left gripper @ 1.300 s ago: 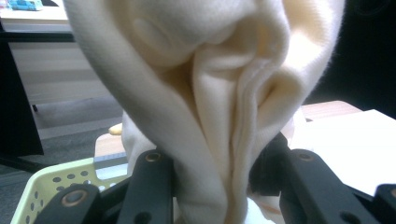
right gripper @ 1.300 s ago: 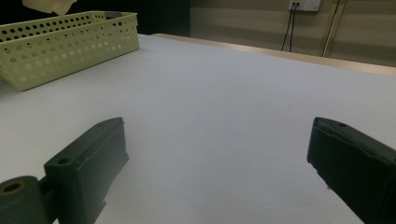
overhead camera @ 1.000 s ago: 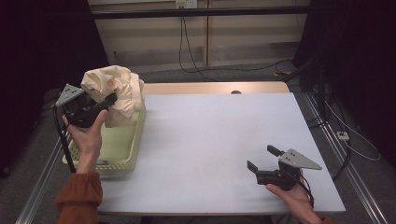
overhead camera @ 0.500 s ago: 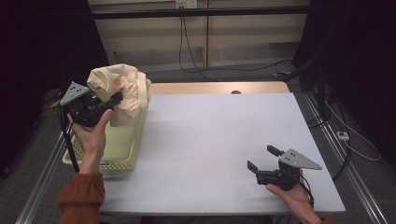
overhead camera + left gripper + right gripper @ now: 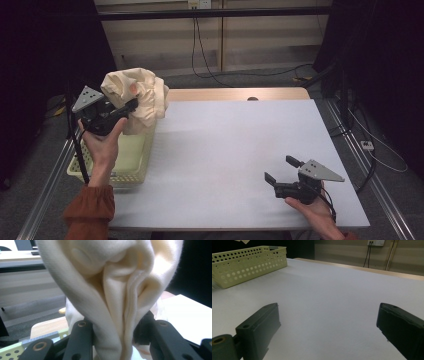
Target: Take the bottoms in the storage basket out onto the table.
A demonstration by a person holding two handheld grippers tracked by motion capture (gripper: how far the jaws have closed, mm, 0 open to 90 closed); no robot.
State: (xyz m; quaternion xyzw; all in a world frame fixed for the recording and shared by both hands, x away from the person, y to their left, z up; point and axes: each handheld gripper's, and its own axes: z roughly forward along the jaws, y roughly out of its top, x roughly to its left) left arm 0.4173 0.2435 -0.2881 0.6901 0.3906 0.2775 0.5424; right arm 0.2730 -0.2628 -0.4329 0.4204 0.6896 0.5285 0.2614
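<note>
Cream cloth (image 5: 137,97) (bunched) hangs over the perforated basket (image 5: 131,172), beside bare table (image 5: 235,145)

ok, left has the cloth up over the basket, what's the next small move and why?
Probably carry it right, over the white table. The left gripper is shut on the cream cloth, which hangs bunched above the yellow basket. The right gripper rests open on the table, free to help spread it.

The high view looks forward and down over the whole worktop (image 5: 235,160) from the near side. The left gripper view sits very close behind the cream cloth (image 5: 112,290), facing it. The right gripper view skims low across the worktop toward the far-left basket (image 5: 249,262), which the high view shares.
</note>
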